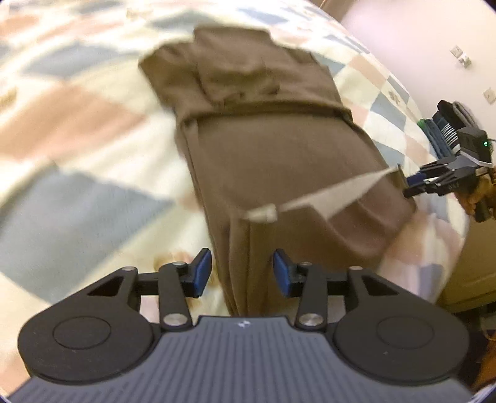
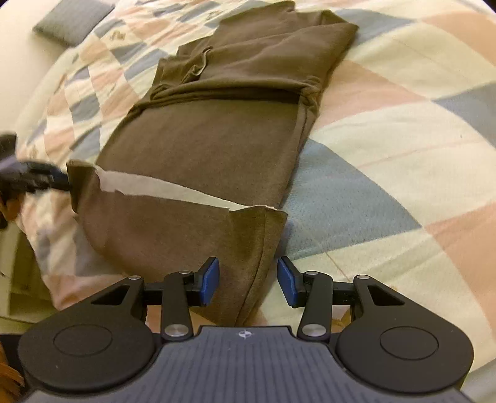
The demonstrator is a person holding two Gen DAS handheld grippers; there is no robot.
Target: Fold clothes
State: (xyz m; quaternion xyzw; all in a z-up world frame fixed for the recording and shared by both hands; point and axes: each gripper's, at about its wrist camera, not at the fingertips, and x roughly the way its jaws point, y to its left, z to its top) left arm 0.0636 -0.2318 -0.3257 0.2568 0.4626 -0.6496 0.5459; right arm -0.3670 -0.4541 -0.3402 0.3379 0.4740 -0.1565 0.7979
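Note:
A brown garment (image 1: pixel 279 161) lies folded lengthwise on a patchwork quilt (image 1: pixel 77 117), with a pale strip of its inside (image 1: pixel 325 195) showing along the turned near edge. My left gripper (image 1: pixel 242 272) is open. The garment's near corner hangs between its blue pads (image 1: pixel 201 272) without being pressed. In the right wrist view the same garment (image 2: pixel 217 139) stretches away. My right gripper (image 2: pixel 248 279) is open over its near right edge, and the cloth lies loose between the fingers. Each gripper also shows at the garment's opposite corner: the right gripper (image 1: pixel 412 186) and, blurred, the left gripper (image 2: pixel 59 181).
A grey cushion (image 2: pixel 73 21) lies at the quilt's far left corner. A wall with small fittings (image 1: pixel 462 55) stands past the bed on the right. The bed edge drops off beside beige furniture (image 1: pixel 465 279). A hand (image 1: pixel 471 201) holds the right gripper.

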